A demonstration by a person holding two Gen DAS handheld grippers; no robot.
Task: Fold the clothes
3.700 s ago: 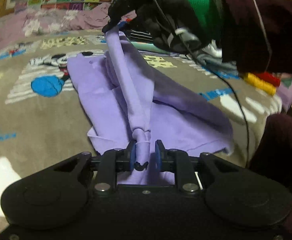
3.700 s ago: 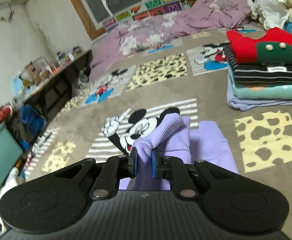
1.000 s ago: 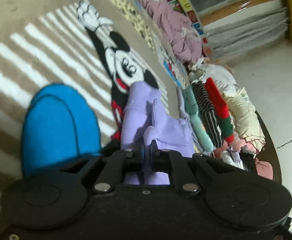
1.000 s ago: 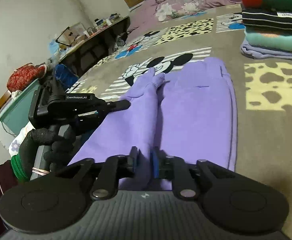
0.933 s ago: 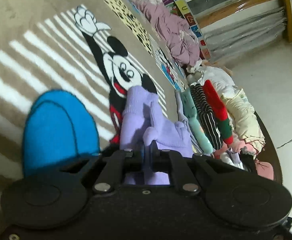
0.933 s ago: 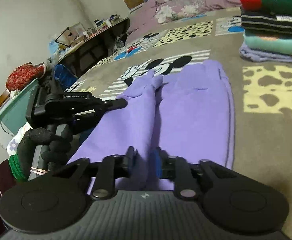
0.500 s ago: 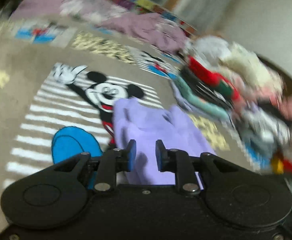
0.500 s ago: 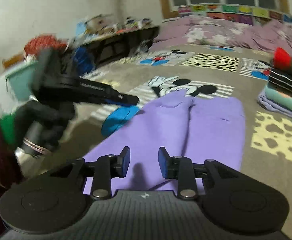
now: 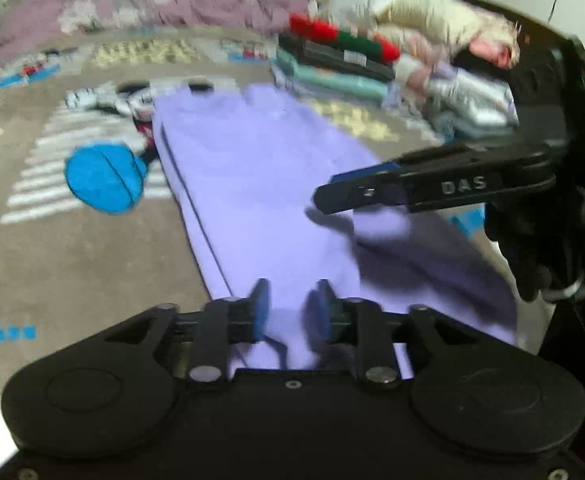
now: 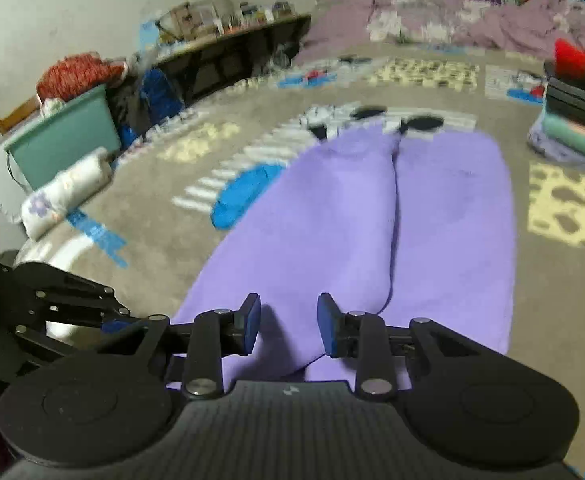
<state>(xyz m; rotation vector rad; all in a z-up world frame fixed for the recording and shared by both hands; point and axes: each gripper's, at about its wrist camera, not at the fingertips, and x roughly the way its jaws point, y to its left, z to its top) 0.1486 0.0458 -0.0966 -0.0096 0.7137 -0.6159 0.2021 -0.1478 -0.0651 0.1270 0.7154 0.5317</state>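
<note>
Purple trousers point(image 10: 432, 216) lie flat on a cartoon-print blanket point(image 10: 180, 220).

Layout as I see it through both wrist cameras. The folded lilac fleece garment point(image 10: 404, 216) lies flat on the patterned tan cartoon-print blanket point(image 10: 164, 240), its length running away from me. My left gripper point(image 9: 288, 308), jaws opening, and my right gripper point(image 10: 288, 330) both sit at its near end, above the cloth, with fabric showing between the pads but not pinched. The right gripper lies right of the left one. A stack of folded knitwear point(image 9: 332, 60) stands beyond the garment, to its right. A teal plastic storage bin point(image 10: 64, 140) sits far left, before a low dark shelf point(image 10: 228, 56).
</note>
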